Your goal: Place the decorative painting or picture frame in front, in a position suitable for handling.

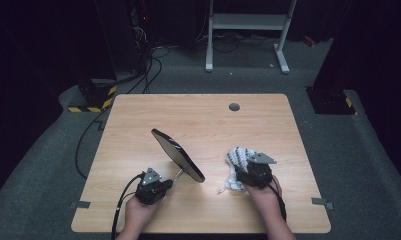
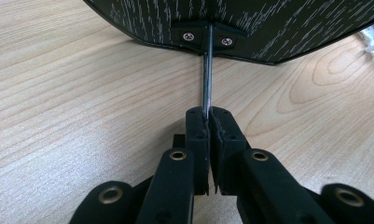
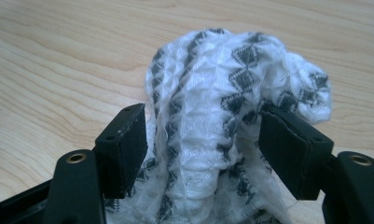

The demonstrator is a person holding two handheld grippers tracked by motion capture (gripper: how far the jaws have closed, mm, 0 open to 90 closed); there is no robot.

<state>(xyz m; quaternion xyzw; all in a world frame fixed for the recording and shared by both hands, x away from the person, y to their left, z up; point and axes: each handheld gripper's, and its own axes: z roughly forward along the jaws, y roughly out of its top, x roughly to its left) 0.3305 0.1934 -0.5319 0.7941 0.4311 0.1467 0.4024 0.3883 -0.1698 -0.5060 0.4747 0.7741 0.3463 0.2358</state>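
Landmark: the round grommet hole (image 1: 234,107) at the far edge of the table (image 1: 138,115).
Mirror (image 1: 177,154): a dark-backed oval mirror, tilted up on its edge, nearer the person than the hole and to its left; its thin metal stem (image 2: 206,79) runs down toward the left gripper.
Left gripper (image 1: 160,186): jaws pinched fully together on the stem, holding the mirror propped.
Cloth (image 3: 212,116): a crumpled white cloth with a dark diamond pattern, on the table nearer than the hole and slightly to its right, just beside the mirror.
Right gripper (image 1: 242,171): jaws spread wide on either side of the cloth's bunched top; the pads sit at its sides and do not appear to squeeze it.
Step in hand: likely taking up the cloth to wipe the mirror.
Next move: close the right jaws on the bunched top, lift the cloth, carry it to the mirror's face while the left grip keeps the stem steady.
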